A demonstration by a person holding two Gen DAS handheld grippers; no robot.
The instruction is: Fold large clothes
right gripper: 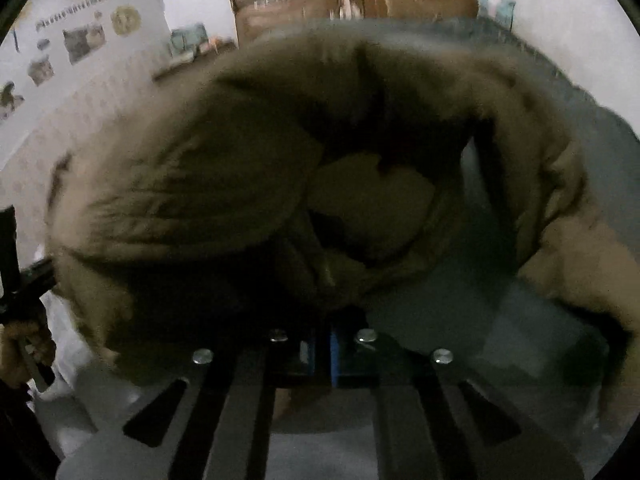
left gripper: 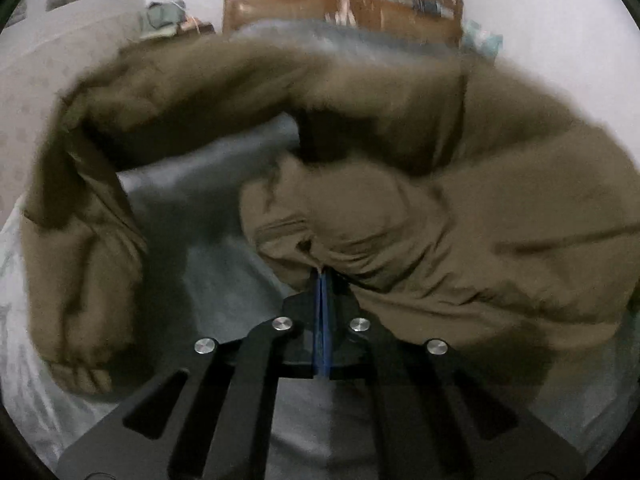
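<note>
Olive-brown cloth fills both wrist views as we take hold of a large garment [left gripper: 420, 208] bunched over a grey bed surface [left gripper: 208, 264]. Our left gripper [left gripper: 322, 276] is pressed together, a thin edge of the fabric pinched at the tips of its blue pads, the bulk of the garment spreading ahead and to its right, one sleeve [left gripper: 80, 240] trailing off to its left. Our right gripper [right gripper: 332, 320] also reads as closed, its tips sunk into a dark fold just ahead; whether cloth actually sits between the pads, we cannot tell through blur and shadow.

We judge the left pinch shallow: a sharp lift could pull the hem free, and a tangled sleeve could drag the fold askew. If the right has caught several layers, the spread would come out lopsided.

Much is smeared by motion. A hand [right gripper: 24, 352] shows at the right view's left edge. A wooden headboard [left gripper: 344, 4] lies beyond, indistinct.
</note>
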